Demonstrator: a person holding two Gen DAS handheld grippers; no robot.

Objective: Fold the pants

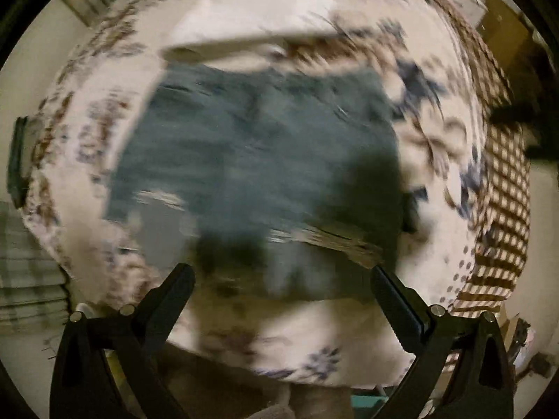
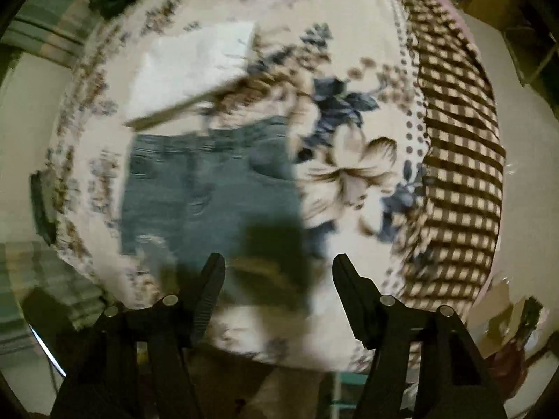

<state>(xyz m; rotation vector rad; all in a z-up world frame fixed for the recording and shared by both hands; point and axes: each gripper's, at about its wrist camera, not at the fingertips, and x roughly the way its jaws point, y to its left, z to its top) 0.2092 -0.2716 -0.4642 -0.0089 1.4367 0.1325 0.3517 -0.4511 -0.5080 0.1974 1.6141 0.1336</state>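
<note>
Blue denim pants (image 1: 258,160) lie folded in a compact block on a floral bedspread (image 1: 436,146). They also show in the right wrist view (image 2: 206,192), waistband at the far side. My left gripper (image 1: 283,279) is open and empty, held above the near edge of the pants. My right gripper (image 2: 279,272) is open and empty, above the near right corner of the pants. Both views are motion-blurred. Dark shadows of the grippers fall on the denim.
A white folded cloth (image 2: 195,66) lies beyond the pants; it also shows in the left wrist view (image 1: 251,24). A brown-checked blanket (image 2: 461,160) covers the bed's right side. Striped fabric (image 2: 42,272) hangs at the left. Boxes and clutter (image 2: 510,324) sit on the floor at right.
</note>
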